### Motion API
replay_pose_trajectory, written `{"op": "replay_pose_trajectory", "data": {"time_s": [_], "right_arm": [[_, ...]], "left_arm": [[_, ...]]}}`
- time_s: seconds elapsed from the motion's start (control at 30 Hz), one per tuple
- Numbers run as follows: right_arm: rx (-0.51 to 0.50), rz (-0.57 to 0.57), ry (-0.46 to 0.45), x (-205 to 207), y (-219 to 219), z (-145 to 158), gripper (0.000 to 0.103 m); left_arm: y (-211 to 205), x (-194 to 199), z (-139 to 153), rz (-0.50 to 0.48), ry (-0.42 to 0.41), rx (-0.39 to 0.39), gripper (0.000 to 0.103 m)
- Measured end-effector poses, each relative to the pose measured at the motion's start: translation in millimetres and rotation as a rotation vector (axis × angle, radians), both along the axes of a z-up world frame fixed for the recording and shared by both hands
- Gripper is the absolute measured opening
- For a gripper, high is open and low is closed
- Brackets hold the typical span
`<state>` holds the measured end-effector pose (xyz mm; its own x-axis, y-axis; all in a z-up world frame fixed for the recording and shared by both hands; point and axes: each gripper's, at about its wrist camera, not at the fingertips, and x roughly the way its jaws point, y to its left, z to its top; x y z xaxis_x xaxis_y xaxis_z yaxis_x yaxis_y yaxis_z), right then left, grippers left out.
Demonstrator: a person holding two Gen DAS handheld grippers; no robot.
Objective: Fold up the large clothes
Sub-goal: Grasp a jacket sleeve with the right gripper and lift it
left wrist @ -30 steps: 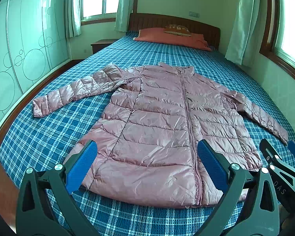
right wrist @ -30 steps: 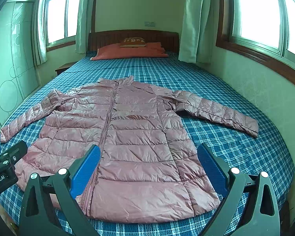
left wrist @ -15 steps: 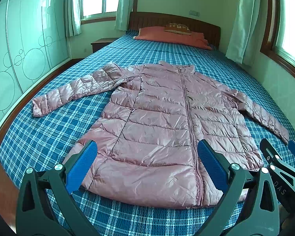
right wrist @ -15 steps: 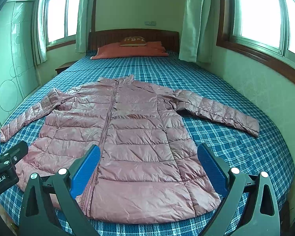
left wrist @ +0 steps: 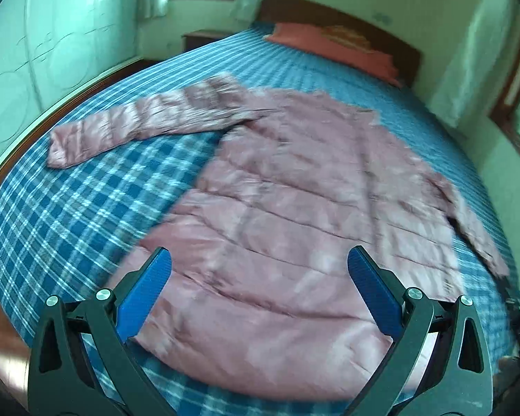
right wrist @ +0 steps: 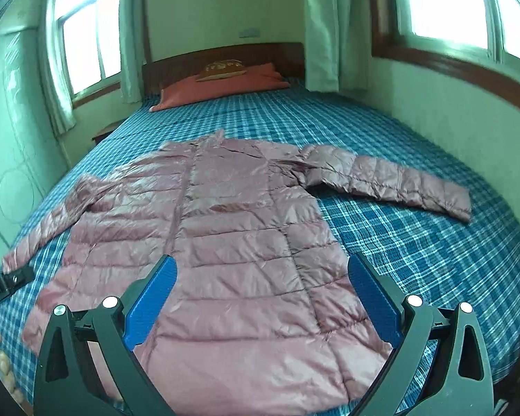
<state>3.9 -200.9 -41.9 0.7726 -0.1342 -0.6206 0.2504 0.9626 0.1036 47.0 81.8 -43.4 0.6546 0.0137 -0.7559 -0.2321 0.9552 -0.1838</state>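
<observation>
A pink quilted puffer jacket (left wrist: 294, 215) lies flat and front up on the blue plaid bed (left wrist: 69, 215), zipped, hem toward me, both sleeves spread out. It also shows in the right wrist view (right wrist: 232, 242). My left gripper (left wrist: 258, 277) is open and empty above the hem's left part; its view is blurred. My right gripper (right wrist: 260, 284) is open and empty above the hem's right part. The left sleeve (left wrist: 138, 124) reaches toward the bed's left edge, the right sleeve (right wrist: 391, 183) toward the right edge.
An orange pillow (right wrist: 222, 85) with a small brown cushion lies at the dark wooden headboard (right wrist: 225, 59). A wall and window sill (right wrist: 450, 69) run close along the bed's right side. A wardrobe (left wrist: 52, 41) and nightstand (left wrist: 204, 36) stand left. The left gripper's body (right wrist: 3, 284) shows at the right wrist view's left edge.
Both grippers have moved forward and tilted down over the jacket's hem, the left one swinging leftward fast enough to blur its view. Both stay open. The jacket has not moved.
</observation>
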Motion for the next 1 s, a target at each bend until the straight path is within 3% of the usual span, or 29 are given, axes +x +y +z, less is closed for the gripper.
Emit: {"op": "replay_pose_trajectory", "data": {"time_s": [0.17,0.27,0.33,0.37,0.4,0.47,0.6,0.73,1.0], "right_arm": [[0.135,-0.078,-0.018,23.9,-76.2,-21.6,0.098],[0.239,-0.181,-0.033,33.3,-135.6,-39.4,0.096],[0.313,-0.269,-0.042,36.7,-181.7,-53.8,0.079],[0.345,-0.303,-0.039,37.1,-200.0,-60.3,0.064],[0.394,-0.347,-0.038,37.0,-223.1,-69.0,0.06],[0.484,-0.406,-0.064,34.7,-259.2,-82.3,0.06],[0.616,-0.495,-0.169,24.1,-318.2,-106.1,0.061],[0.744,-0.572,-0.216,20.9,-351.7,-131.0,0.061],[0.768,-0.625,-0.363,24.4,-380.2,-136.8,0.062]], "left_arm": [[57.7,29.2,-25.5,0.189,0.058,-0.03,0.101],[92.3,40.7,-42.6,0.296,0.09,-0.036,0.101],[116.2,46.1,-55.8,0.372,0.114,-0.017,0.098],[122.4,51.4,-60.2,0.388,0.127,-0.015,0.095],[133.4,54.0,-66.9,0.417,0.147,-0.008,0.087],[146.0,58.6,-75.9,0.451,0.176,-0.012,0.079],[169.5,58.7,-90.2,0.527,0.205,-0.03,0.079],[172.0,60.2,-90.8,0.536,0.193,0.017,0.081],[155.6,52.3,-90.2,0.542,0.186,0.102,0.082]]}}
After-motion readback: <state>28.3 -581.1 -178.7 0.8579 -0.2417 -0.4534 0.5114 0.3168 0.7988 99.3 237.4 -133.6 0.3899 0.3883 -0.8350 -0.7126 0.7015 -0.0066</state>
